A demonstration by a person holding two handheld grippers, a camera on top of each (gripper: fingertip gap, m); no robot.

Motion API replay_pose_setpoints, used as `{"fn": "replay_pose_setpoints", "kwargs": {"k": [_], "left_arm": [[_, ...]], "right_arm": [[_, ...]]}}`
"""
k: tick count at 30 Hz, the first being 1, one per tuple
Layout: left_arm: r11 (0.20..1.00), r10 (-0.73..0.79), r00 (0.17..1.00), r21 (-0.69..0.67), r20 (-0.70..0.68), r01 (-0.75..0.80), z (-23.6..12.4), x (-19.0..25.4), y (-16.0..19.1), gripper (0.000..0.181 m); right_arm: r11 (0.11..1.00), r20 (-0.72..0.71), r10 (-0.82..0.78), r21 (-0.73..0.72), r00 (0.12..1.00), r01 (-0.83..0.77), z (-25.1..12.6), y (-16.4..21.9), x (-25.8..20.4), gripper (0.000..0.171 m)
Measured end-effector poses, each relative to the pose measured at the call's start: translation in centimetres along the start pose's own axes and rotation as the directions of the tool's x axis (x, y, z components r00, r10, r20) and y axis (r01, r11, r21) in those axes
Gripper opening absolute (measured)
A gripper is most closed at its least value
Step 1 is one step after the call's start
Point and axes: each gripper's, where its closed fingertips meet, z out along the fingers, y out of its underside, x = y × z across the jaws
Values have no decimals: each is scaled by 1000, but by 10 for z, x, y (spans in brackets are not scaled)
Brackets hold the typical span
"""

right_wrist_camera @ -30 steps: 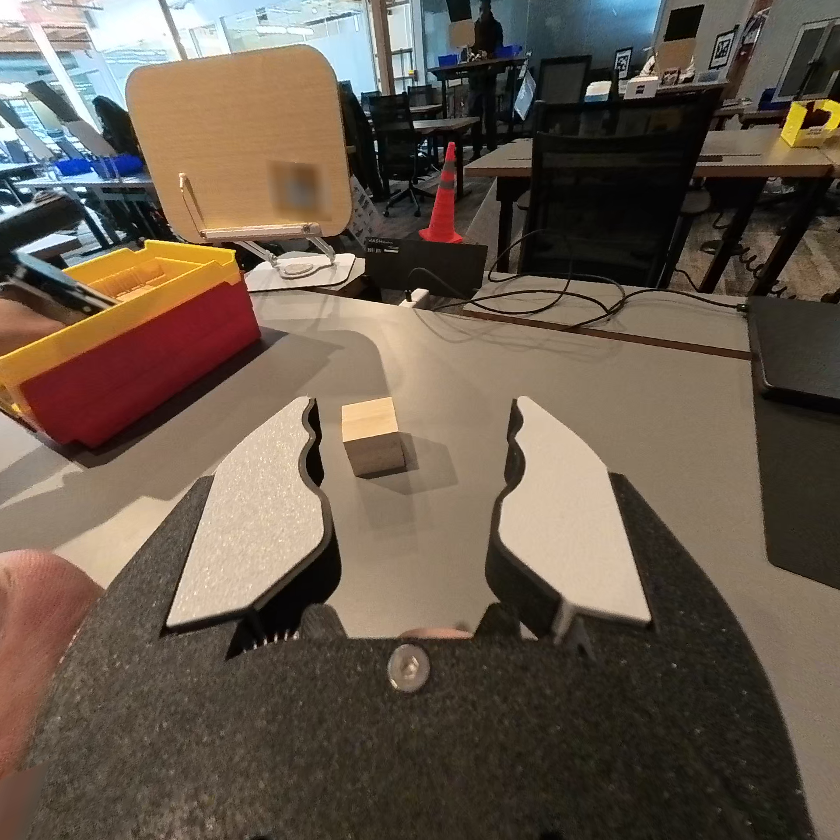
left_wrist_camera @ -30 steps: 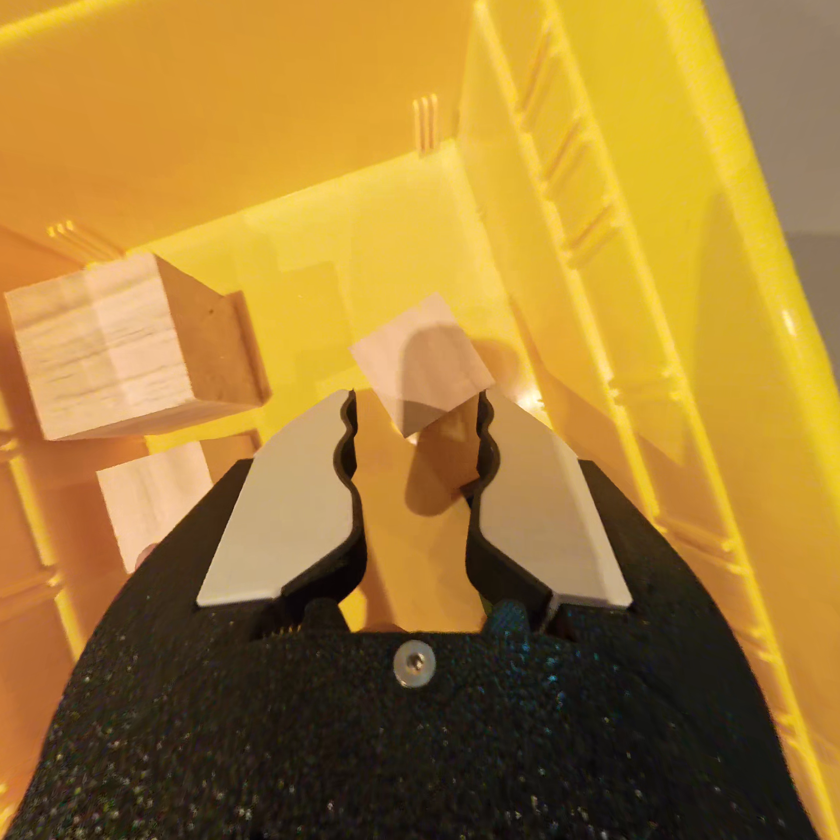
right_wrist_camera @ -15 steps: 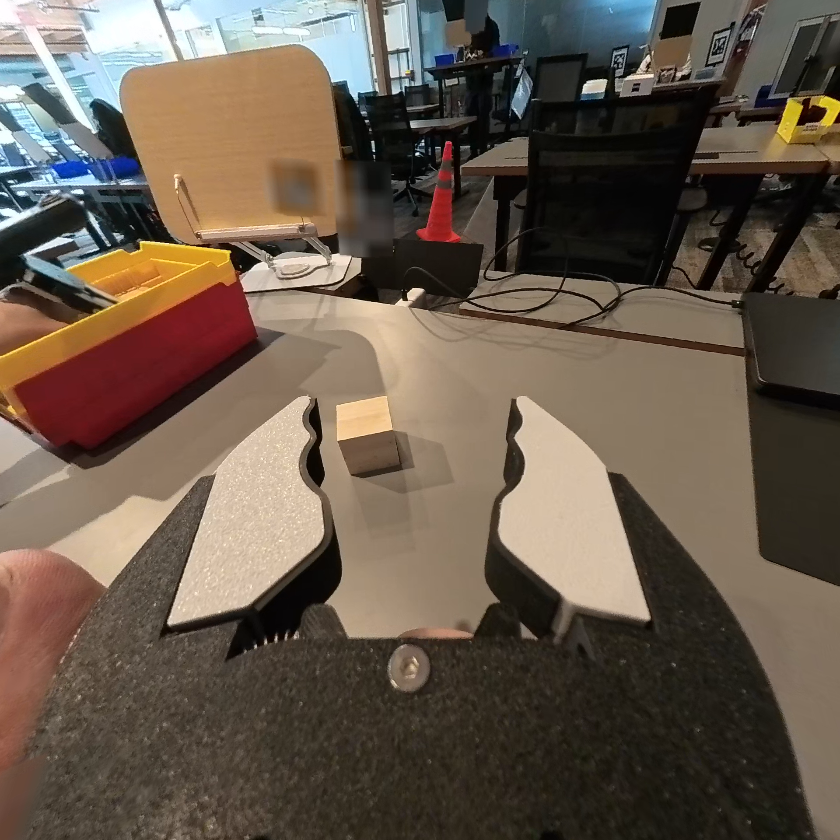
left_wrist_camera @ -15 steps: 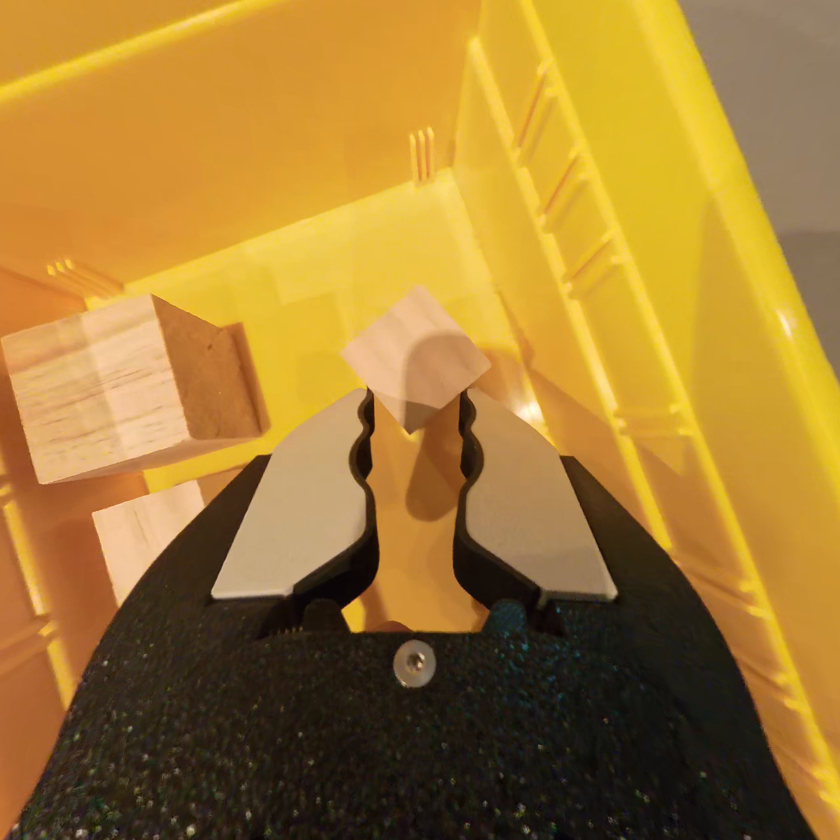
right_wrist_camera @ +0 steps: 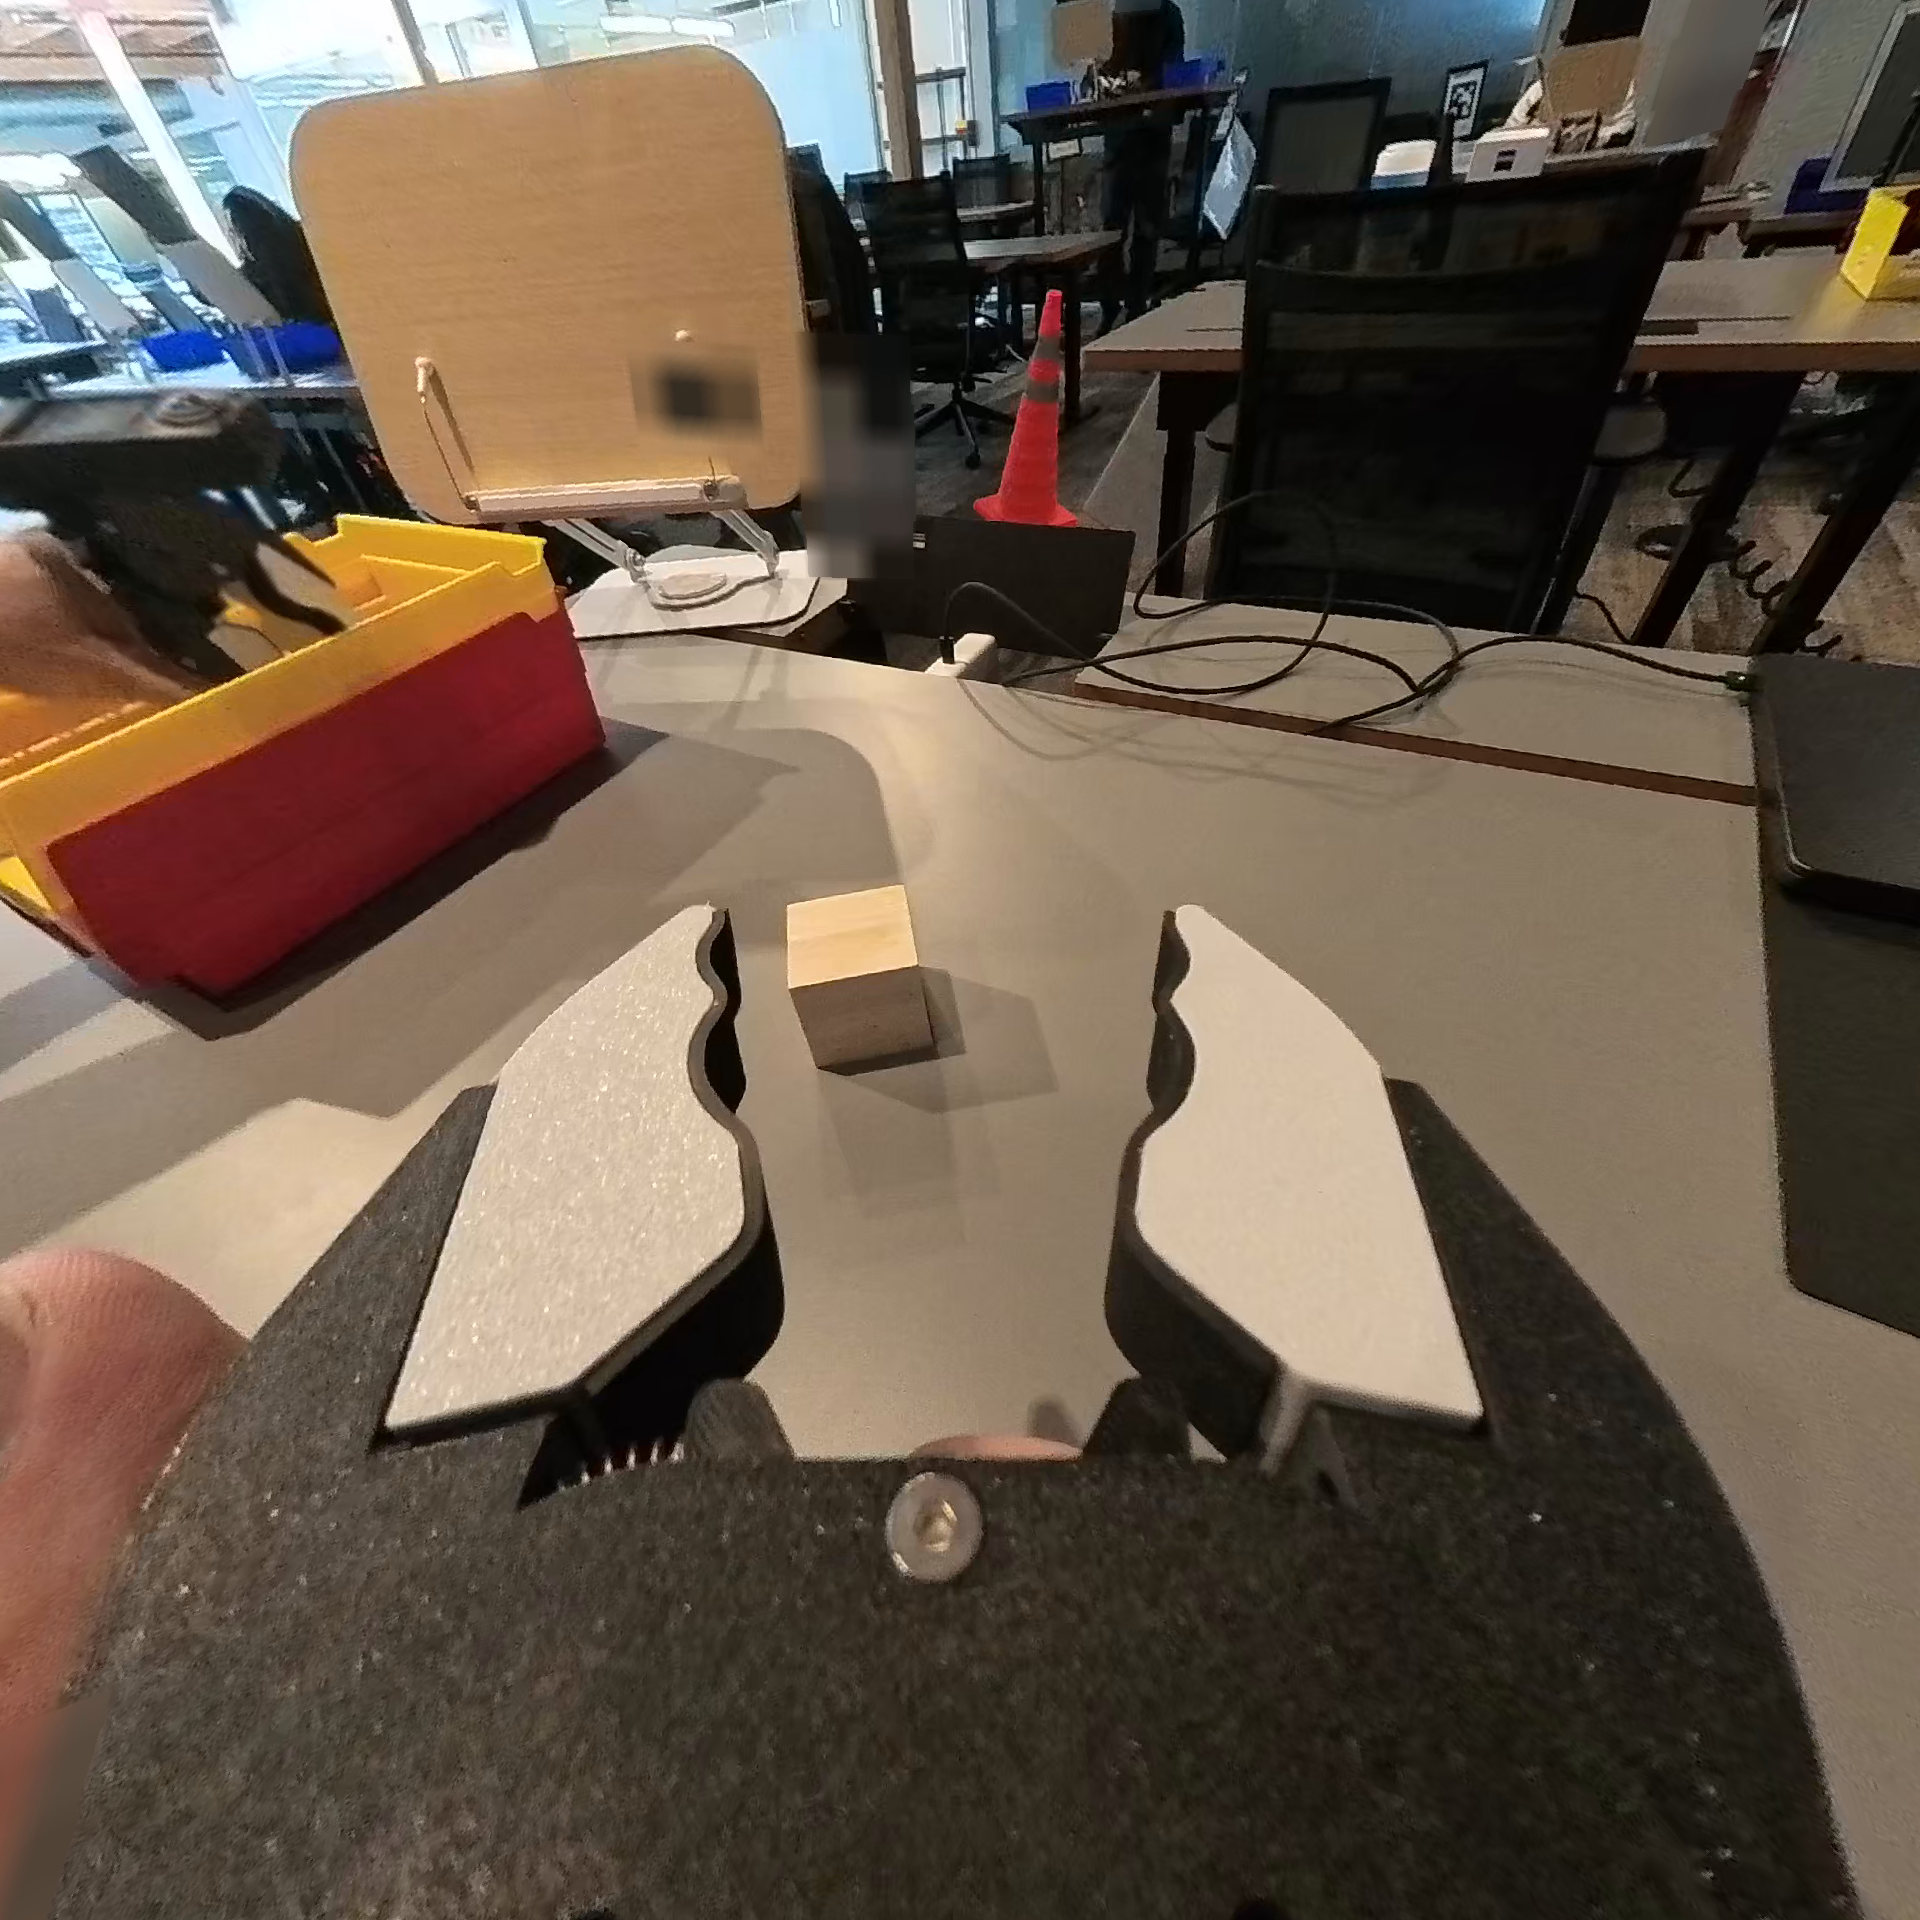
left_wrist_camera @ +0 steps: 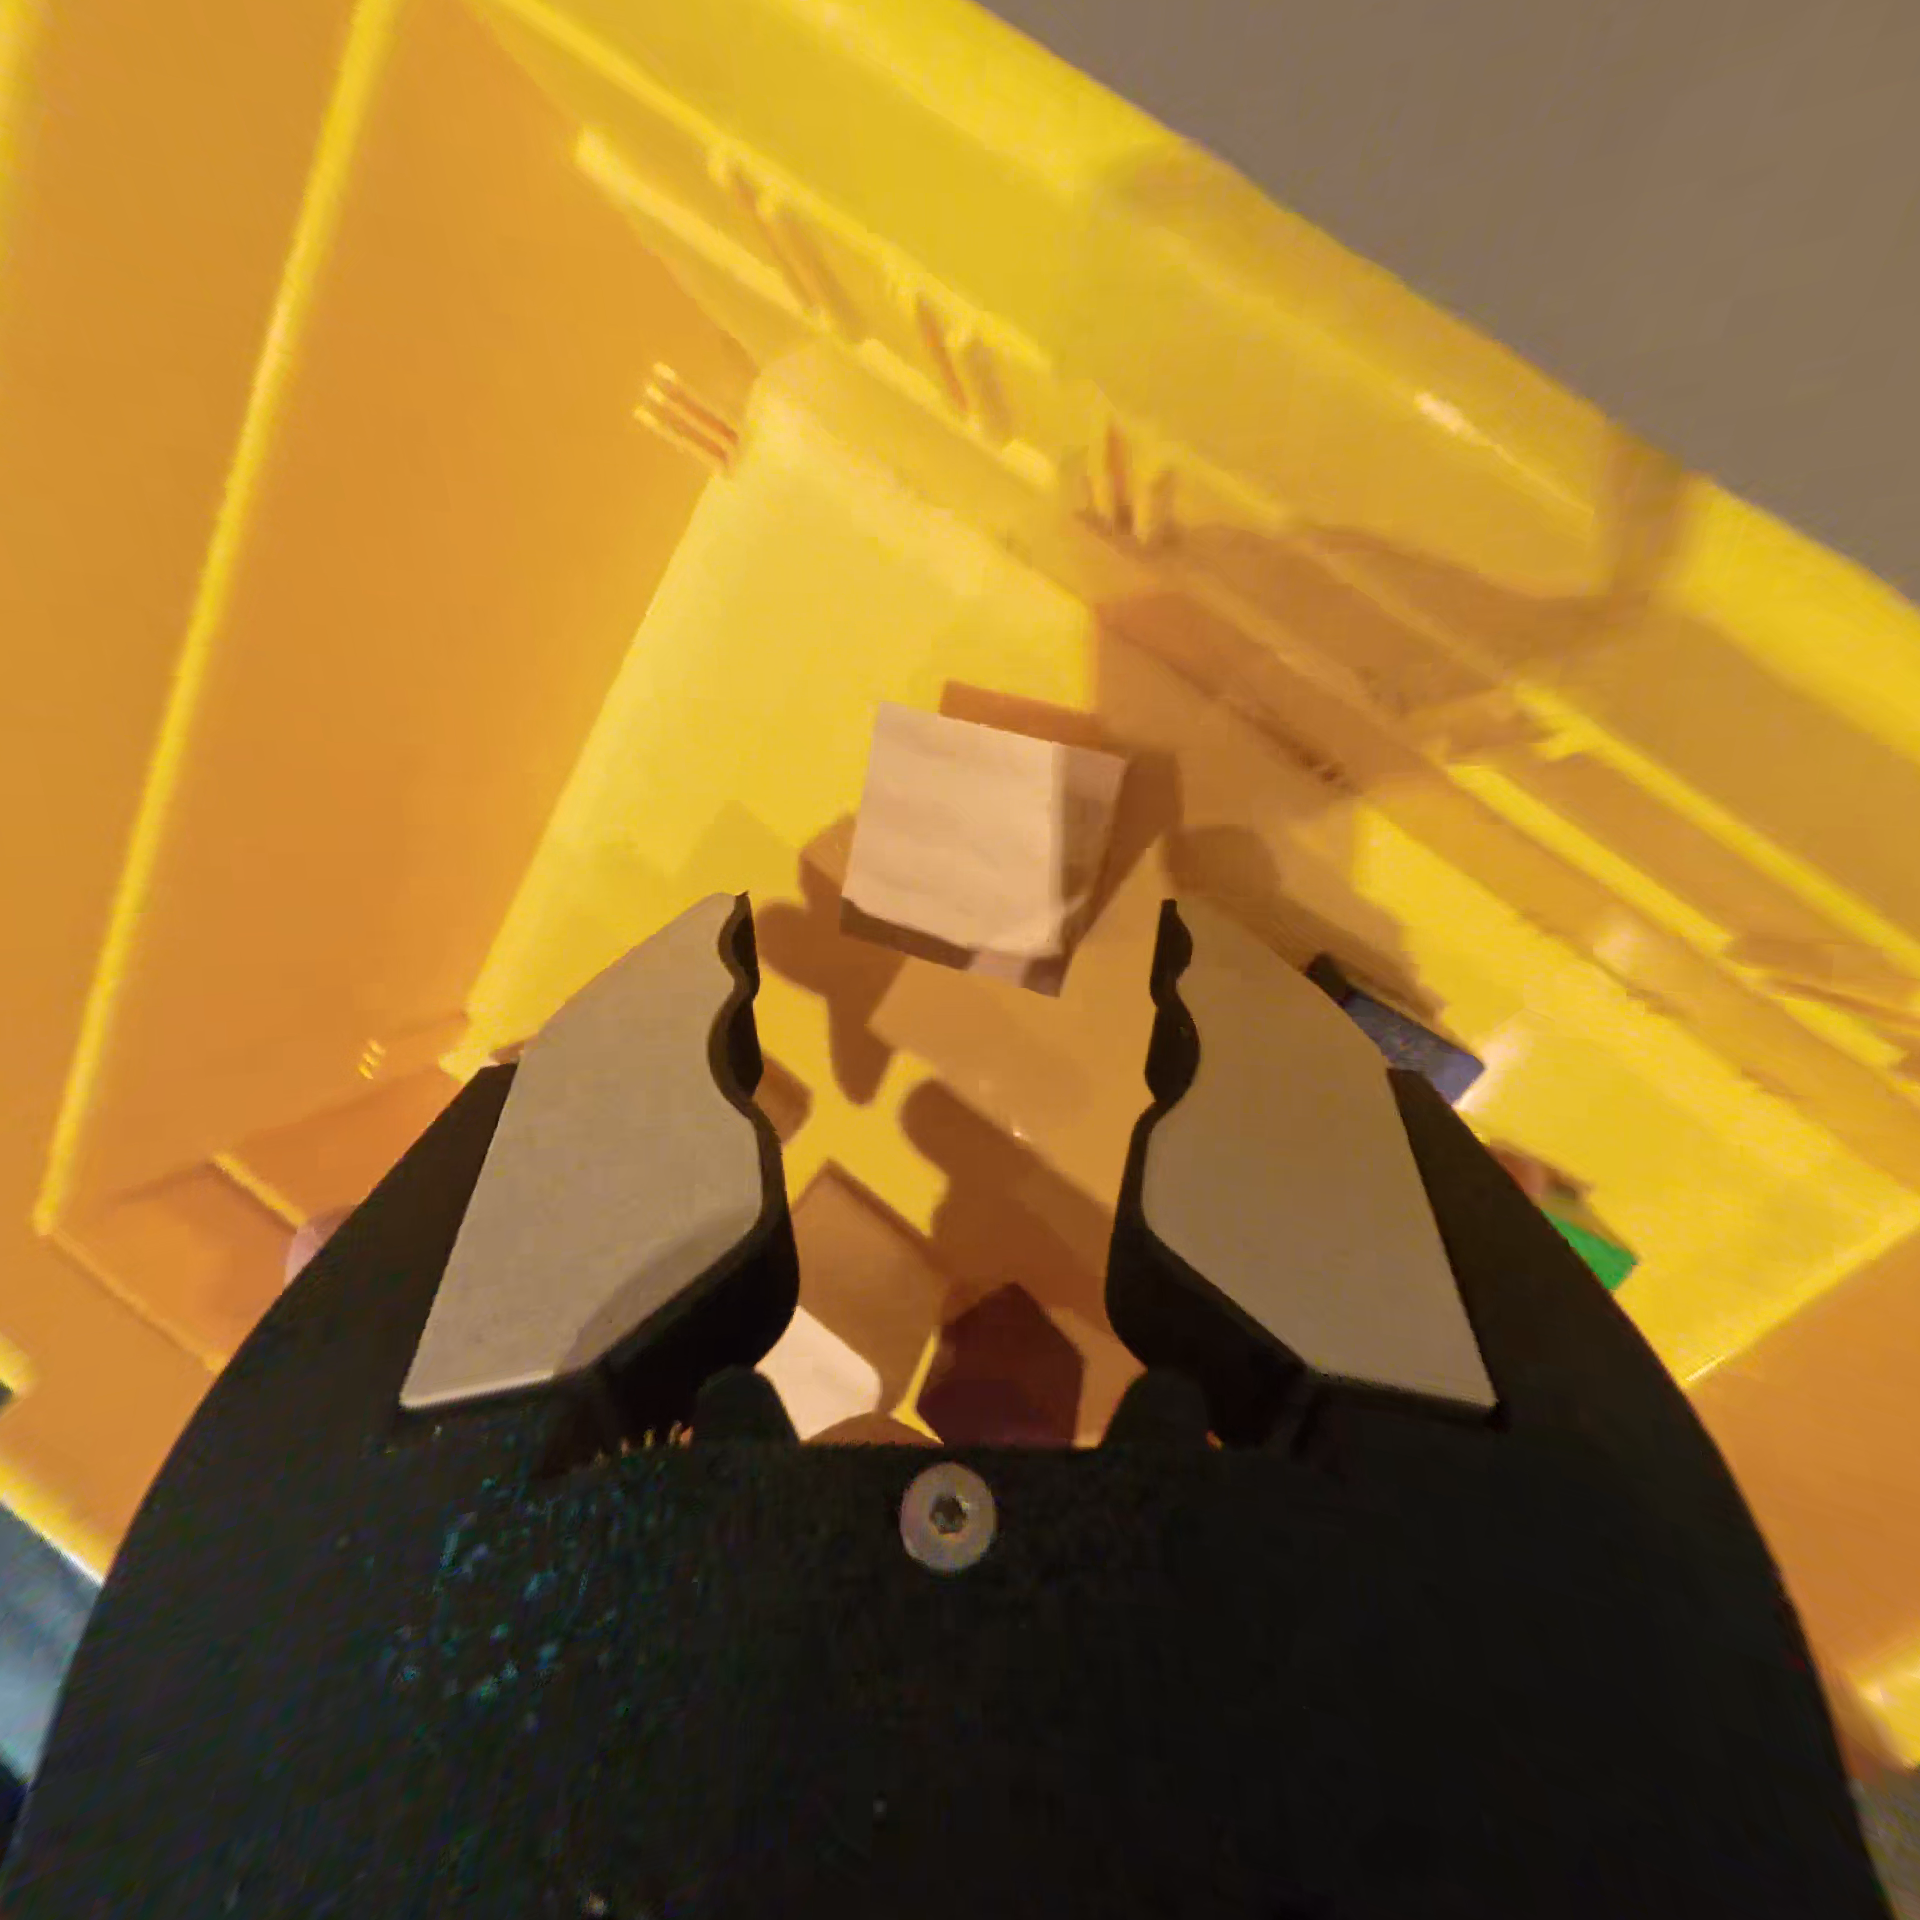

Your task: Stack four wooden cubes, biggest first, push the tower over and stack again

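My left gripper (left_wrist_camera: 954, 914) is open and empty over the inside of a yellow bin (left_wrist_camera: 416, 520). A small wooden cube (left_wrist_camera: 966, 831) lies on the bin floor just beyond the fingertips, apart from both; the view is motion-blurred. My right gripper (right_wrist_camera: 945, 925) is open and empty low over a grey table (right_wrist_camera: 1351, 935). Another wooden cube (right_wrist_camera: 857, 977) stands on the table just ahead of the tips, nearer the left finger and touching neither. The left gripper (right_wrist_camera: 177, 520) also shows in the right wrist view, above the yellow bin (right_wrist_camera: 436, 582).
The yellow bin sits in a red bin (right_wrist_camera: 332, 790) at the table's left. Behind it stands a wooden board on a stand (right_wrist_camera: 551, 281). A black pad (right_wrist_camera: 1849, 790) lies at the right edge, cables (right_wrist_camera: 1299, 665) at the back. Blue (left_wrist_camera: 1392, 1029), green (left_wrist_camera: 1590, 1247) and dark red (left_wrist_camera: 997, 1351) pieces lie in the bin. My hands' fingertips stand some 50 centimetres from each other.
My left gripper has opened wide, drawn back and turned; the cube that sat at its tips now lies free in the bin. The right gripper has hardly moved.
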Motion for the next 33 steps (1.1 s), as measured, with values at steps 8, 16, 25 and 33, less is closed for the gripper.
{"fn": "replay_pose_setpoints", "kwargs": {"k": [8, 16, 25, 33], "left_arm": [[987, 134, 963, -52, -232, -150, 7, 3, -11, 67], [979, 127, 952, -120, -280, -166, 16, 5, -5, 63], [984, 77, 958, -137, -275, -118, 20, 2, -7, 44], [989, 15, 972, -141, -234, -49, -9, -7, -14, 44]], "right_arm": [[1000, 4, 4, -10, 1000, -4, 2, 3, 3, 76], [999, 16, 15, -29, 1000, -15, 7, 11, 4, 75], [999, 10, 18, -29, 1000, -18, 8, 10, 5, 75], [1000, 16, 15, -21, 1000, -15, 6, 6, 2, 74]]}}
